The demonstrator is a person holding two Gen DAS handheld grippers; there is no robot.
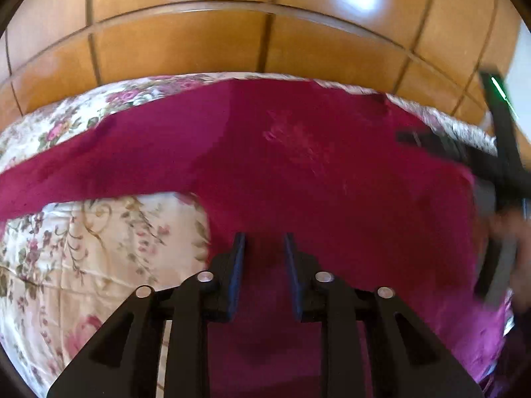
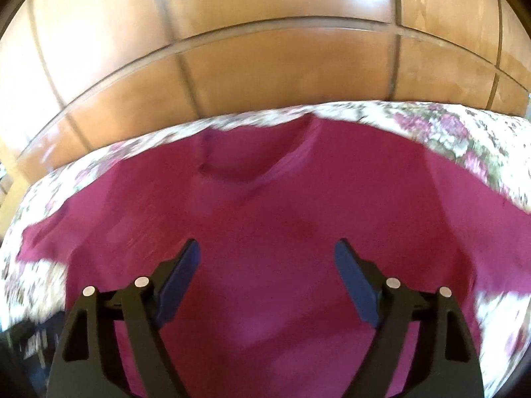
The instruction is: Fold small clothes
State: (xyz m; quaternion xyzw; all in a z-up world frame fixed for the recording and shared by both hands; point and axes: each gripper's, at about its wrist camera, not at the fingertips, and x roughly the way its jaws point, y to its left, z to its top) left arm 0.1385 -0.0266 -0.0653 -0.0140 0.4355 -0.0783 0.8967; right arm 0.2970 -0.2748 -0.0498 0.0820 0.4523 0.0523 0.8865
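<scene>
From my left wrist camera, my left gripper (image 1: 264, 238) points down over the shirt (image 1: 298, 152), a magenta garment spread flat on the floral quilt (image 1: 99, 238). Its jaws stand partly apart, with a narrow gap between the blue pads (image 1: 239, 255), and nothing is pinched in that gap; I only see cloth lying below it. One sleeve (image 1: 66, 172) runs out to the left across the quilt, and the body of the shirt fills the middle and right of the view. A faint pale print (image 1: 295, 139) shows on the chest. At the right edge my right gripper (image 1: 497, 165) shows as a dark blurred shape over the shirt's far side, and the hand (image 1: 517, 238) holding it is a smear beside it. Beyond the bed stands a wooden wardrobe (image 1: 232, 39) with panelled doors. From my right wrist camera, my right gripper (image 2: 267, 248) hangs over the middle of the shirt (image 2: 265, 199) with its jaws wide apart, the pads (image 2: 355, 275) clear of the cloth as far as I can tell, and nothing between them. The neckline (image 2: 252, 162) lies toward the far edge of the bed, and the quilt (image 2: 464, 132) shows around the shirt on both sides. The wardrobe (image 2: 265, 49) fills the top. This view is blurred, so fine folds are hard to read.
</scene>
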